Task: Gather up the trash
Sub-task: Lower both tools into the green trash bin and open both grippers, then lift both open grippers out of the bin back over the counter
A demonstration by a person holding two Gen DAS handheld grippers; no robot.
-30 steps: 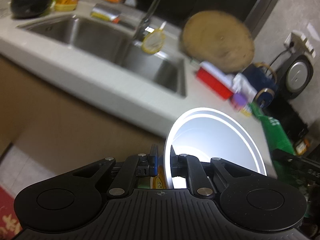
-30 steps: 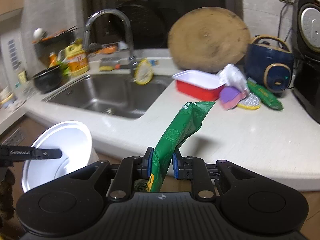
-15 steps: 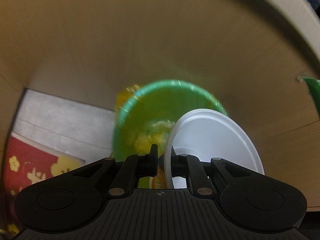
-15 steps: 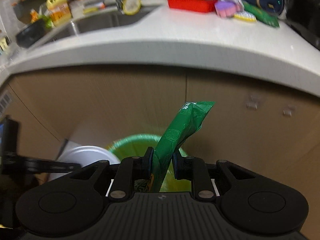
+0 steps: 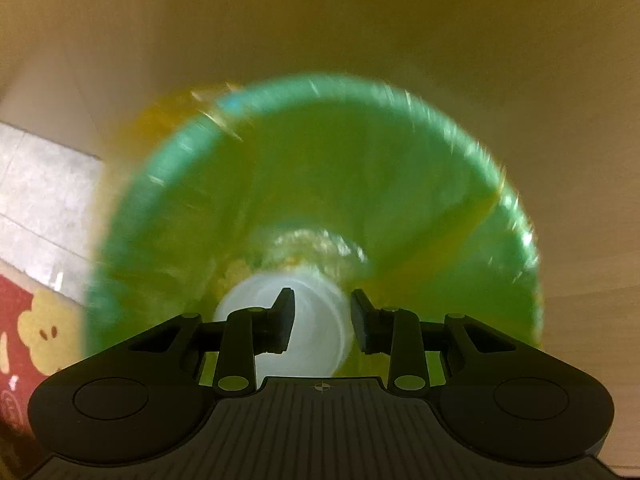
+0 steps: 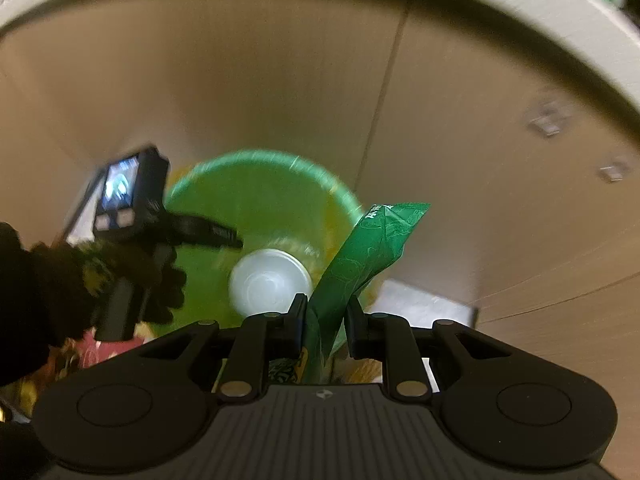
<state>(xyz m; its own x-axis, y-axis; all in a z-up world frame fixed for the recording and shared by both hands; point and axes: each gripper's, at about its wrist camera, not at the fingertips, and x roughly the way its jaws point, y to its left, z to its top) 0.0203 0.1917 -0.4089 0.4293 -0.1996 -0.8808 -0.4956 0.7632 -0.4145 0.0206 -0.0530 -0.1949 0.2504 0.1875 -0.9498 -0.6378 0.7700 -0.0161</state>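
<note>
A green-lined trash bin [image 6: 260, 200] stood on the floor against the wooden cabinet front [image 6: 280, 80], under the edge of the counter [image 6: 560, 12]. Inside it, low down, lay a white plastic bowl [image 6: 271, 282], mouth up (blurred in the left wrist view, so whether it had settled could not be told). The left gripper [image 5: 322, 316] hung over the bin with its jaws well apart and nothing between them, the bowl showing below in the gap. The right gripper [image 6: 326, 320] hovered near the bin's rim, its jaws closed on the lower part of a green snack wrapper [image 6: 376, 248], which stood up crumpled above the fingers. The wrapper looked light, thin and limp, probably slick film; a pinch low on its bunched body, as here, seemed the sound hold, since a loose corner might slip. It would likely flutter rather than drop straight, so release would best come well over the bin's mouth.
</note>
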